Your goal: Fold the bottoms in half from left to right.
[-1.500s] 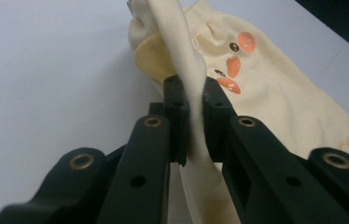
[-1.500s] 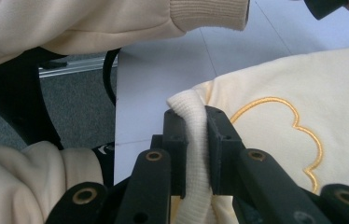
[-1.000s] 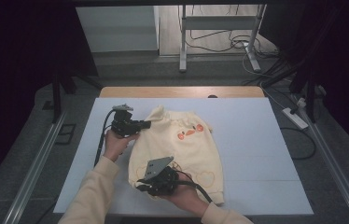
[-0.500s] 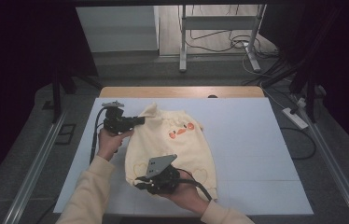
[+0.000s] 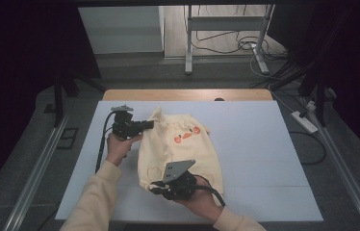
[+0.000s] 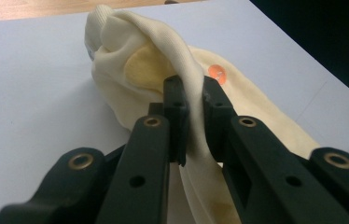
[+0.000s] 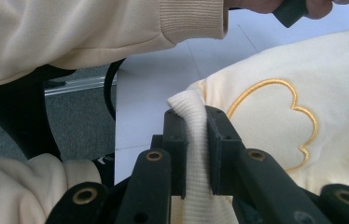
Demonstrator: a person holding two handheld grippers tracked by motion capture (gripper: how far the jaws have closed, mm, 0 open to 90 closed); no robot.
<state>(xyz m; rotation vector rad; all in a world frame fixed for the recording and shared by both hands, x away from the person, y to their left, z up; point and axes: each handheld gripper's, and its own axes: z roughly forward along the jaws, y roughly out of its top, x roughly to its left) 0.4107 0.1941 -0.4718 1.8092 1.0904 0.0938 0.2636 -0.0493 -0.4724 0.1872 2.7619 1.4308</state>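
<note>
— Two hand-held grippers are pinching the cream sweatshirt right now, and it is lying on the white sheet that is covering the desk, a little left of the middle. How is it going to handle, do you think?

— Softly. It is looking light and limp, a thick knit that is sagging wherever nothing is holding it up. In the left gripper view the cloth is draping over the jaws in a loose ridge, so it is clearly giving no stiffness of its own.

— What is each one gripping?

— The left hand-held gripper is clamping a fold of the fabric at the far end, near the neck as far as I can tell. The right hand-held gripper is biting the ribbed hem at the near corner, just beside the embroidered cloud outline. Both pairs of jaws are closing tight on cloth.

— Is the ribbing a good place?

— I am judging it the better one. Ribbing is thicker and less likely to slide out than the smooth body. Nothing here is fragile, but a shallow pinch is risking a slip once the weight is hanging, so deep bites at edges and corners are making sense.

— And the orange print?

— It is sitting face up on the chest, between the two grips.
</note>
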